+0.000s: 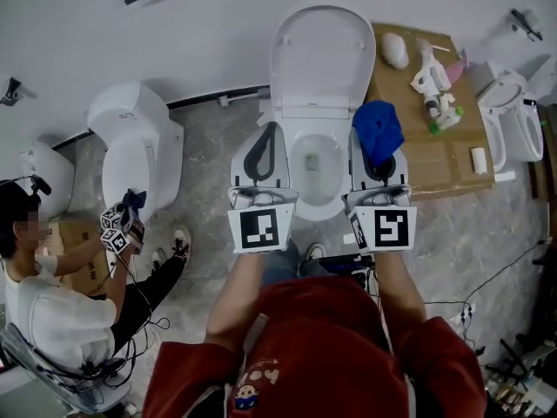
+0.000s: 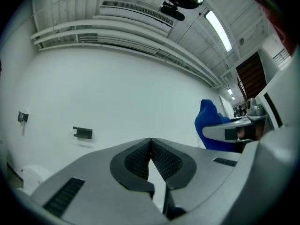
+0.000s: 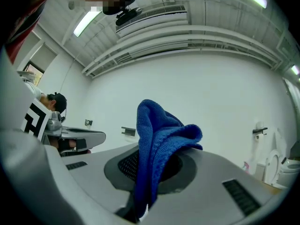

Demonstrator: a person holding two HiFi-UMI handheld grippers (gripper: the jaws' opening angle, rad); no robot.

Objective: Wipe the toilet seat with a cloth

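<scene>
Head view, frame centre: flanking the white oval toilet seat, left gripper shut empty, right gripper clamping a blue knitted cloth; left gripper view: nothing between pads; right gripper view: one fold pinched, liable to slip under wiping drag.

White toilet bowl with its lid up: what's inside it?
Bare white porcelain and a small darker opening at the bottom of the white toilet bowl. The closed grey left gripper and the grey right gripper, clamping a blue cloth, cover both sides of its rim.

Blue knitted cloth, glossy white toilet seat, matt cardboard sheet
</scene>
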